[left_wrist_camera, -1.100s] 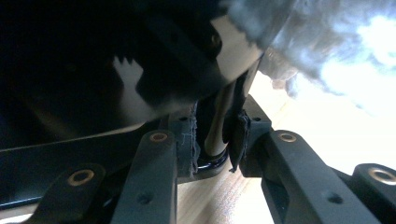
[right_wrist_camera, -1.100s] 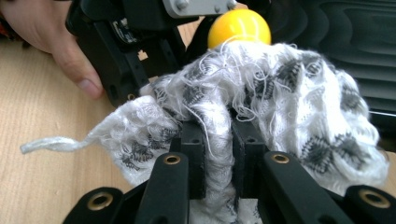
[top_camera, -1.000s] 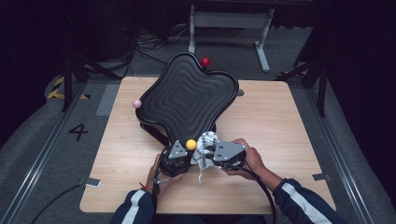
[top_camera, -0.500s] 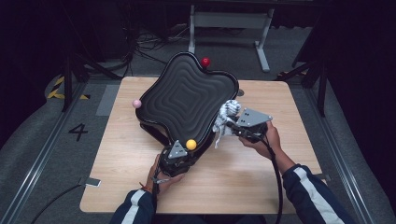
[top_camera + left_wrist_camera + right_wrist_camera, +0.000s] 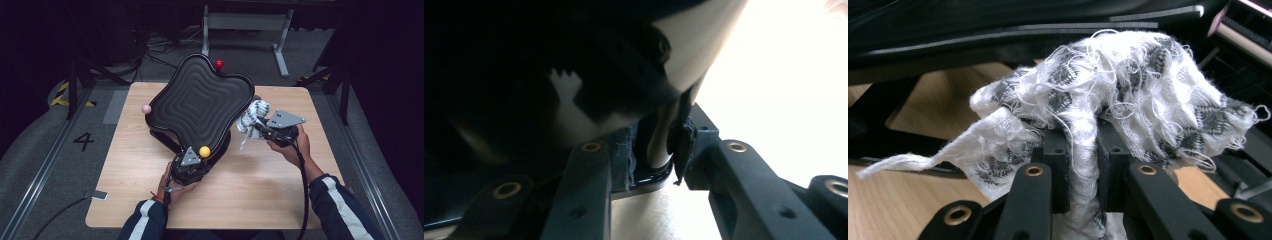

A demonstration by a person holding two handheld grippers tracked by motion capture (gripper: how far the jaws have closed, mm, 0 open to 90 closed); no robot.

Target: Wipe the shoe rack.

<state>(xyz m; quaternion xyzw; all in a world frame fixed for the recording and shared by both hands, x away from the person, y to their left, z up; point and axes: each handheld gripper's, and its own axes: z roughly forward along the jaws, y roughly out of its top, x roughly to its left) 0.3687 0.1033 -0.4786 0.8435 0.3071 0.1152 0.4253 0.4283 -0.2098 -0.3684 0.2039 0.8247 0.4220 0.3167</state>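
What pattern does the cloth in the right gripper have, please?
The cloth is white with grey zigzag patches and frayed threads, clearest in the right gripper view.

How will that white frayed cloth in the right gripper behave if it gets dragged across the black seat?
The cloth looks floppy: it bunches and droops around the right gripper. Probably light, since a loose strip hangs freely. Its frayed threads might snag on the seat.
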